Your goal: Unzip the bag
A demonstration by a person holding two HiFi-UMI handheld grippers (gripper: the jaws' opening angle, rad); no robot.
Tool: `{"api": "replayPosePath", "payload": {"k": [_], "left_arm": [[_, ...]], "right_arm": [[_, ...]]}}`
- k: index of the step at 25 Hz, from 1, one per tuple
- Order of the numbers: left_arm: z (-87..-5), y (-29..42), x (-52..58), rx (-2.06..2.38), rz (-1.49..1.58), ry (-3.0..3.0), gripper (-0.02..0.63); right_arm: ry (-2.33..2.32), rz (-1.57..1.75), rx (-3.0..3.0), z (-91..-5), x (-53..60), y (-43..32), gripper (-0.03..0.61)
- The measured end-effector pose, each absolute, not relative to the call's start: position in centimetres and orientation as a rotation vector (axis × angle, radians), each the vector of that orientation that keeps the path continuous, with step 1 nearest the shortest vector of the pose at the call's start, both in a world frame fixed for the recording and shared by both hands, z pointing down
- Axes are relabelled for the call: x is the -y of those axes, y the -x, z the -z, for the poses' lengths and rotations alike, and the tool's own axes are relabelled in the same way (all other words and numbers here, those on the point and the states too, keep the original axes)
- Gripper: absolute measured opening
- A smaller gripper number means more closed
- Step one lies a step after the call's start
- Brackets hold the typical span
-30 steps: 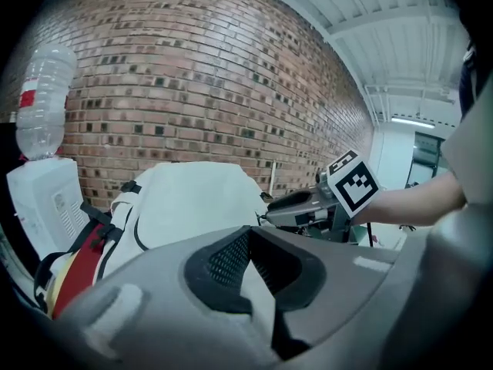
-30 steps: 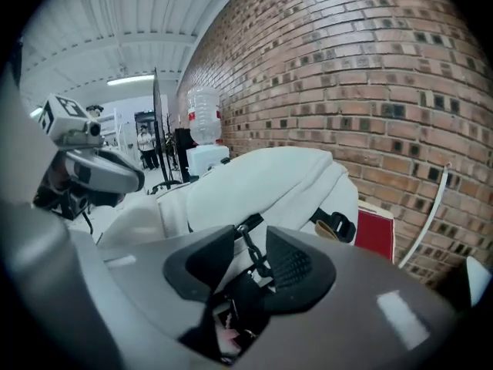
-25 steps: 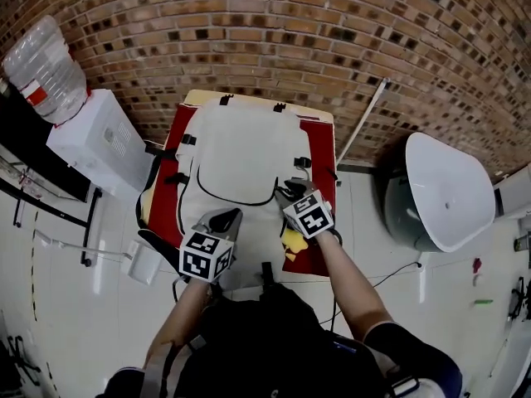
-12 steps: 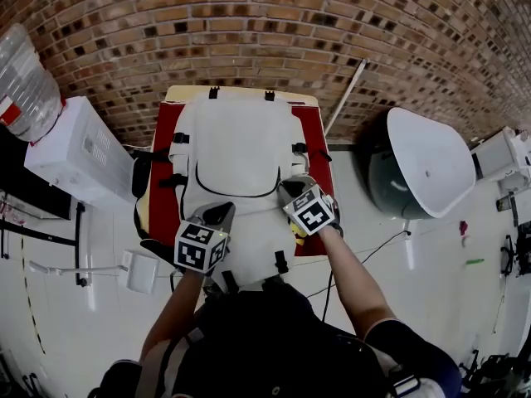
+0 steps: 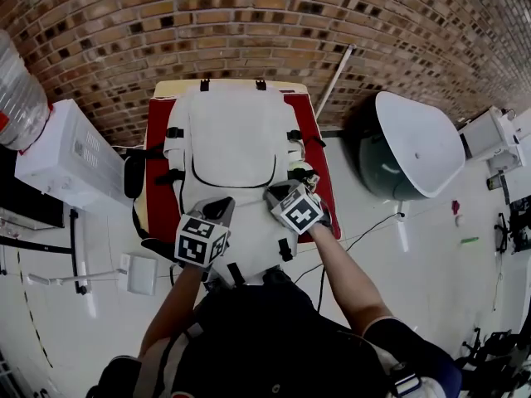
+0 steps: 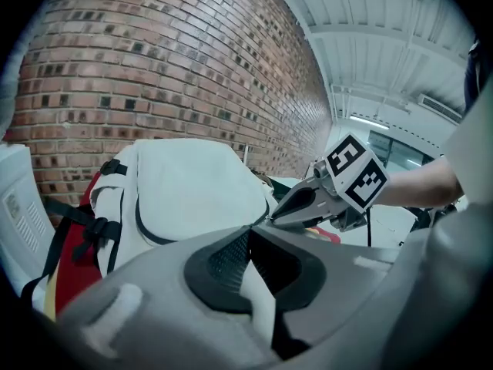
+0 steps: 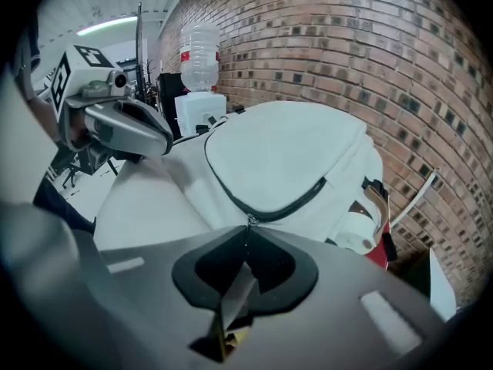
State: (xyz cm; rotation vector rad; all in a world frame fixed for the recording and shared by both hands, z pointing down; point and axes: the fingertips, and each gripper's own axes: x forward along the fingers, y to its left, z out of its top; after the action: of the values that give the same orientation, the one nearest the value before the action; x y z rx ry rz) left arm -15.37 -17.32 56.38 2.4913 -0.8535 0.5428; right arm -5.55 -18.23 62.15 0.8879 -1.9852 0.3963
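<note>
right gripper fingers pinch the zipper pull of the white bag, left gripper fingers clench its fabric

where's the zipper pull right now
The zipper pull is low centre in the right gripper view, pinched at the tip of the right gripper, on the dark zipper curving across the white bag.

White bag on red table
</note>
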Motion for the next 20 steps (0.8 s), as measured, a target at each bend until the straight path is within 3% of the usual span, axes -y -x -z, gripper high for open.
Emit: {"api": "replayPosePath", "payload": {"k": [20], "left_arm": [[-55.7,22.9,16.3,0.961,-0.457,-2.443,0.0]], "right_arm": [[-0.896,-0.467,2.066,-61.8,19.7,16.7,0.025]]}}
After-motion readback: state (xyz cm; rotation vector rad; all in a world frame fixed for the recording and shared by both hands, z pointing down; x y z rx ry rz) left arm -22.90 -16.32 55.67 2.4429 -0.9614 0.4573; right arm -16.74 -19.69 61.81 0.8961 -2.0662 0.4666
